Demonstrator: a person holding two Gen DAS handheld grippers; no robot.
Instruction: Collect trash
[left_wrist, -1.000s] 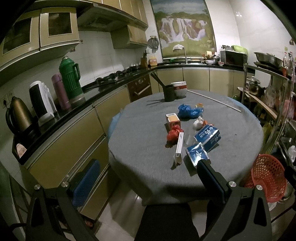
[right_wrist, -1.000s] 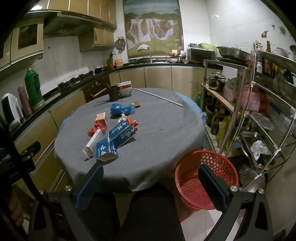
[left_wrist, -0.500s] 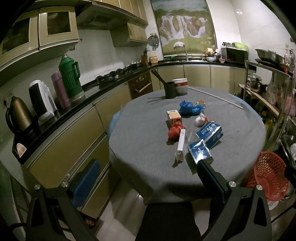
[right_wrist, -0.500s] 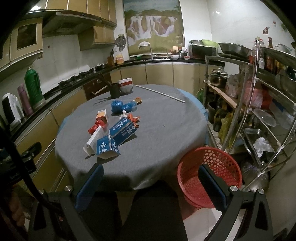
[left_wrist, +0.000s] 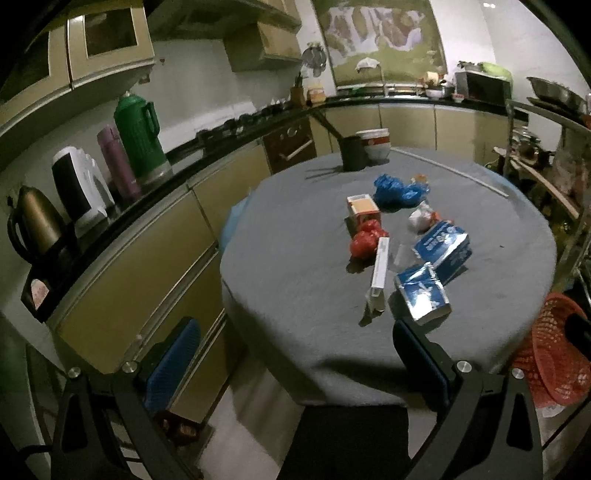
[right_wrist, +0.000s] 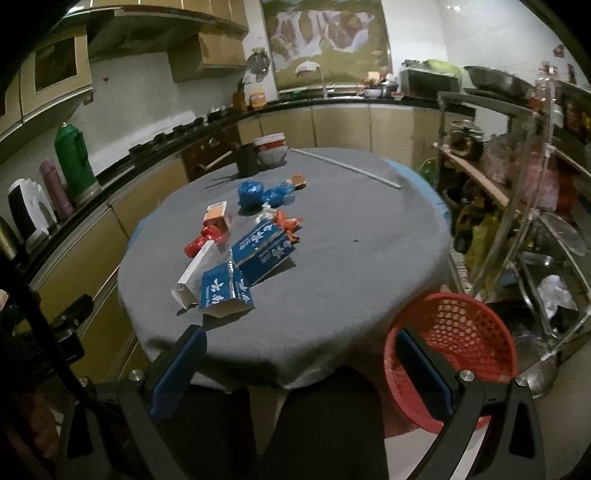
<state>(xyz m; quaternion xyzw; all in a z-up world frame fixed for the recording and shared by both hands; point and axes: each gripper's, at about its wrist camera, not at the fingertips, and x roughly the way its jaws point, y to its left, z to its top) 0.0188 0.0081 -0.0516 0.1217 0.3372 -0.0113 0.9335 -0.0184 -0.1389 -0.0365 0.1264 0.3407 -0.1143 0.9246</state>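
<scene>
- Both tongs are spread wide and carry nothing: the left tongs (left_wrist: 295, 354) and the right tongs (right_wrist: 301, 363) hang short of the near edge of the round desk (right_wrist: 369, 236), so the step in hand looks like the first reach for a piece of trash.
- The trash lies in a loose cluster left of the desk's middle. Nearest the edge are a flattened blue carton (right_wrist: 225, 291) and a long white box (right_wrist: 194, 273), touching each other; a larger blue carton (right_wrist: 264, 249) sits just behind.
- Farther back are a red wrapper (right_wrist: 201, 240), a small orange-topped box (right_wrist: 216, 216) and a crumpled blue bag (right_wrist: 258, 194); the small white and orange scraps beside them are too blurred to name.
- The red basket (right_wrist: 476, 332) stands on the floor at the desk's right, close under the right tongs.
- Best to take the nearest carton first with the right tongs, closing across its thin edges, then swing it over the basket.
- Leave the dark cup (right_wrist: 247, 160) and bowls (right_wrist: 271, 149) alone.
</scene>
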